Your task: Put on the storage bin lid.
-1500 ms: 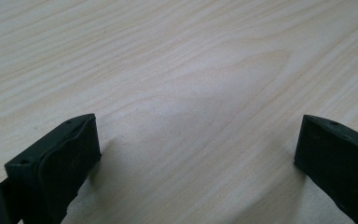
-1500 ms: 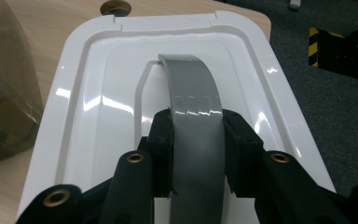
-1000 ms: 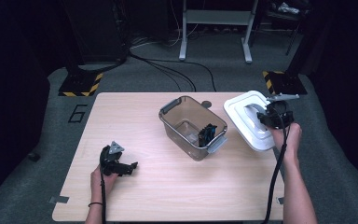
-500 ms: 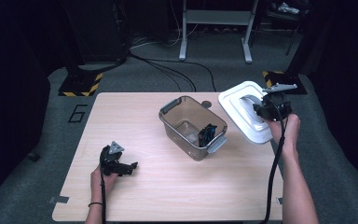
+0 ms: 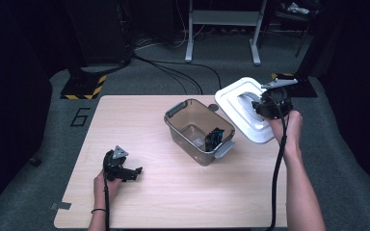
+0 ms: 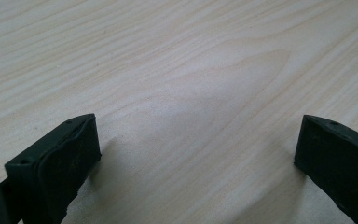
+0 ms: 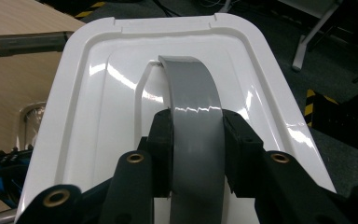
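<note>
Pale wooden bench (image 5: pixel 173 202), largely bare. Near its centre, a clear grey storage bin (image 5: pixel 198 131) with latch handles, uncovered, a dark blue-and-black object (image 5: pixel 213 138) inside. To the right, above the bench's far right corner, the white lid (image 5: pixel 241 113), tilted, carried by its grey handle (image 7: pixel 193 116) in the clenched right gripper (image 7: pixel 196 140). Low at left, the left gripper (image 6: pixel 191 154), released and idle on the wood. By the look of it, lid in hand but yet to be lowered and seated on the bin.
</note>
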A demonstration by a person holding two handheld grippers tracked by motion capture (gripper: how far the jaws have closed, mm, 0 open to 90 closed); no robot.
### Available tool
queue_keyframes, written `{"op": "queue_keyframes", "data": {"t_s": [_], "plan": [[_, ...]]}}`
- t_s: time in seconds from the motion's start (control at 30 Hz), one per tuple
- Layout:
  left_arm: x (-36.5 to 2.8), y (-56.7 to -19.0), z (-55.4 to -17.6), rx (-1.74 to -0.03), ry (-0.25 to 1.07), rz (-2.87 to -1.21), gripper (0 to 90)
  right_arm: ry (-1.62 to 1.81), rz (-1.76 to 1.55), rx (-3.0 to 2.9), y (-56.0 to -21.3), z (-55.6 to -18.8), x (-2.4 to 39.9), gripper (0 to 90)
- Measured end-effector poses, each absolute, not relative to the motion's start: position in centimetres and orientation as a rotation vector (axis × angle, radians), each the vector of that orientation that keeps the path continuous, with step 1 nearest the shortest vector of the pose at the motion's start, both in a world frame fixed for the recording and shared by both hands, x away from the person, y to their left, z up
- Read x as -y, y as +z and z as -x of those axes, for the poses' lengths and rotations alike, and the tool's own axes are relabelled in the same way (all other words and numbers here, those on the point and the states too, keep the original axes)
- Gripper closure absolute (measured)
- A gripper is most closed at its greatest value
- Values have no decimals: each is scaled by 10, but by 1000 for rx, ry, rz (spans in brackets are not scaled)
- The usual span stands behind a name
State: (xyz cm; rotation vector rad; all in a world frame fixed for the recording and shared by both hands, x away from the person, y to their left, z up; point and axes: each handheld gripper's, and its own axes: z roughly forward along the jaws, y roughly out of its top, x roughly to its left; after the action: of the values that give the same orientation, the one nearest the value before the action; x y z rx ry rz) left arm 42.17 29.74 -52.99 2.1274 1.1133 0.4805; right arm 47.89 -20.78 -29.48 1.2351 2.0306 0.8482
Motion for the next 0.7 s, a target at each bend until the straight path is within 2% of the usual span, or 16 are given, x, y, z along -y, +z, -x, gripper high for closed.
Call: {"op": "queue_keyframes", "data": {"t_s": [0.7], "plan": [[-297, -530, -422, -1113, 481, -2127, 1, 884, -1141, -2112, -284, -488, 151, 669]]}}
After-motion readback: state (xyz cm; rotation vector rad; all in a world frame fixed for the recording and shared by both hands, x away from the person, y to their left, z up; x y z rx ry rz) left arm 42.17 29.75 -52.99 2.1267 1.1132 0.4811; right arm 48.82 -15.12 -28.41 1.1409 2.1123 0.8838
